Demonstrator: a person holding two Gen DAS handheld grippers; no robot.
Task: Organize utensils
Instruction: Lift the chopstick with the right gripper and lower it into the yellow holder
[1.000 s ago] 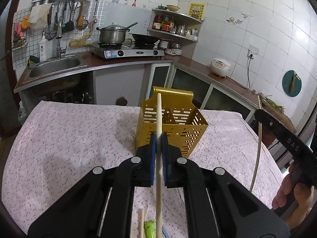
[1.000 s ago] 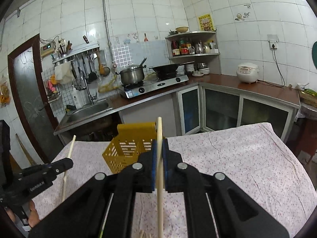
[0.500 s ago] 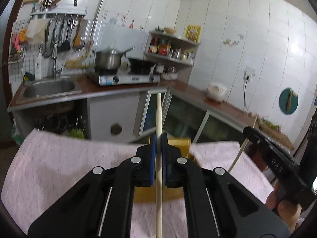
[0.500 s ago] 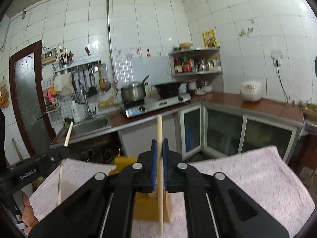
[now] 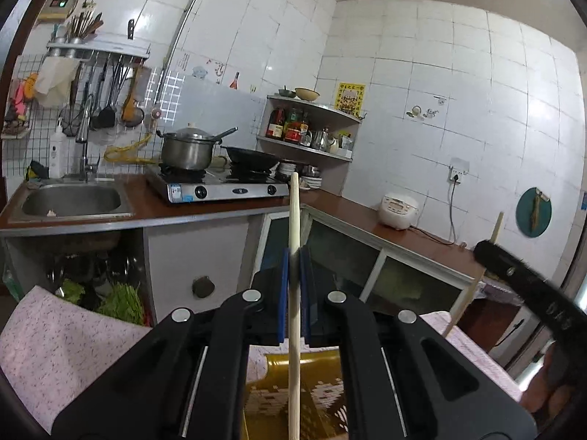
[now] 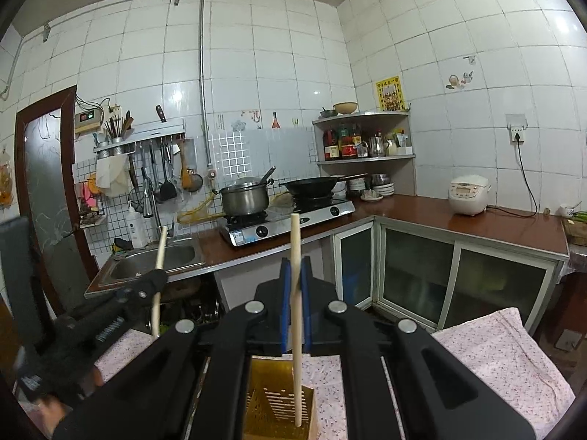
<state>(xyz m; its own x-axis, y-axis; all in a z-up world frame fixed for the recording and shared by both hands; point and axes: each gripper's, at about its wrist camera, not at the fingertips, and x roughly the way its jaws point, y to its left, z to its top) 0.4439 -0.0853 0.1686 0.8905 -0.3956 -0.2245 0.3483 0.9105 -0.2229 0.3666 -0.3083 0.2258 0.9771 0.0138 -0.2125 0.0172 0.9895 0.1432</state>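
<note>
- left gripper (image 5: pixel 293 293): blue pads clamped together on an upright wooden chopstick (image 5: pixel 293 275), long axis near vertical, top end well above the pads, lower end running down out of view.
- right gripper (image 6: pixel 293 304): pads likewise clamped on a second chopstick (image 6: pixel 296 311), upright, its lower tip just over the yellow utensil basket (image 6: pixel 279 403).
- governing relation: the basket lies directly below and slightly ahead of both claws; each stick's axis points down into its open top. judged: the right tip looks nearer the opening.
- the basket stands on the pink floral tablecloth (image 6: pixel 495 348).
- against the earlier frames: both claws have risen and tilted up; the basket has slid from mid-view to the bottom edge; both grips unchanged.
</note>
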